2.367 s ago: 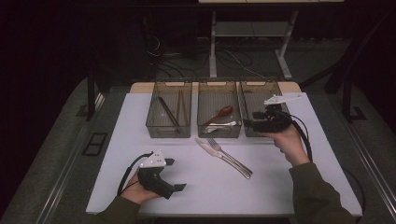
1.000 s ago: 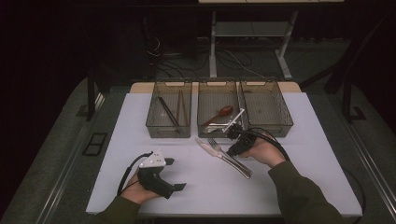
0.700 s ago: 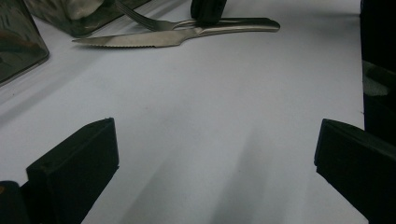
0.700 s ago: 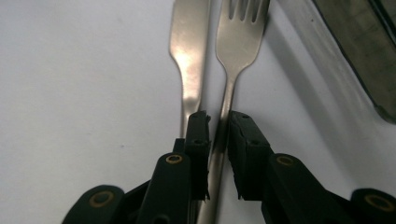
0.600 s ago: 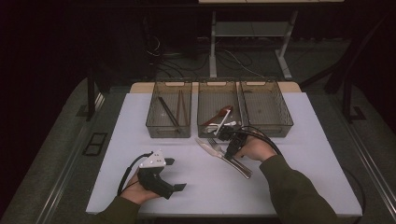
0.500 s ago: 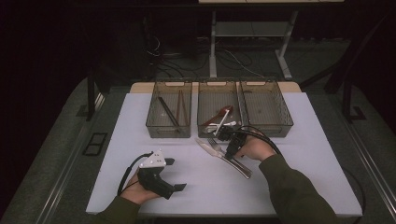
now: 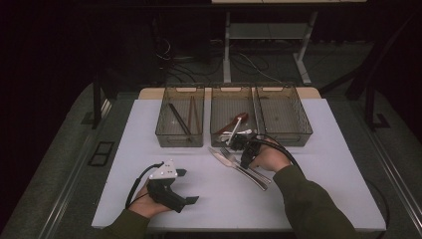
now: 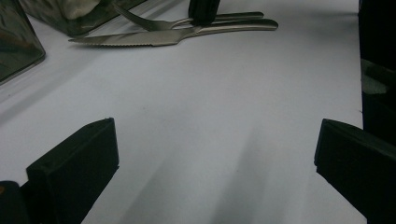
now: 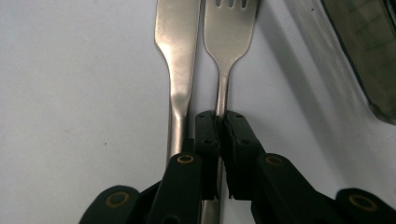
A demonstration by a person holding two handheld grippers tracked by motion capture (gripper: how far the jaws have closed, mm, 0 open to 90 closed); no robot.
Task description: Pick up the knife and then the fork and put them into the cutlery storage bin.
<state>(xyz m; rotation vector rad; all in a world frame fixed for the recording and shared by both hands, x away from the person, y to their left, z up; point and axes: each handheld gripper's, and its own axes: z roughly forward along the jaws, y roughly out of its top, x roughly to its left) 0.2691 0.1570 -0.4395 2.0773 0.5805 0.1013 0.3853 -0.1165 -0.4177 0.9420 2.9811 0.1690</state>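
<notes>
A steel fork (image 9: 229, 32) and a steel knife (image 9: 180, 42) lie side by side on the white table. In the right gripper view my right gripper (image 9: 219, 128) is shut on the fork's thin handle. Its jaws have just been closing with that handle between them, and the knife sits just left of them. From above, the right gripper (image 7: 242, 149) sits low over the fork (image 7: 226, 152), with the knife (image 7: 255, 180) beside it. My left gripper (image 7: 188, 186) rests on the table at the front left, open and empty (image 8: 217, 163). Its own view shows the fork (image 8: 154, 22) and knife (image 8: 154, 38) farther off.
Three clear bins stand in a row at the back. The left bin (image 7: 164, 134) holds chopsticks, the middle bin (image 7: 213, 112) holds a brown spoon and white utensils, and the right bin (image 7: 304, 130) looks bare. The white table (image 7: 338, 164) has room on the right.
My right hand came from the right bin down and left to the cutlery on the table, and its jaws closed onto the fork's handle. The left hand has stayed put.
</notes>
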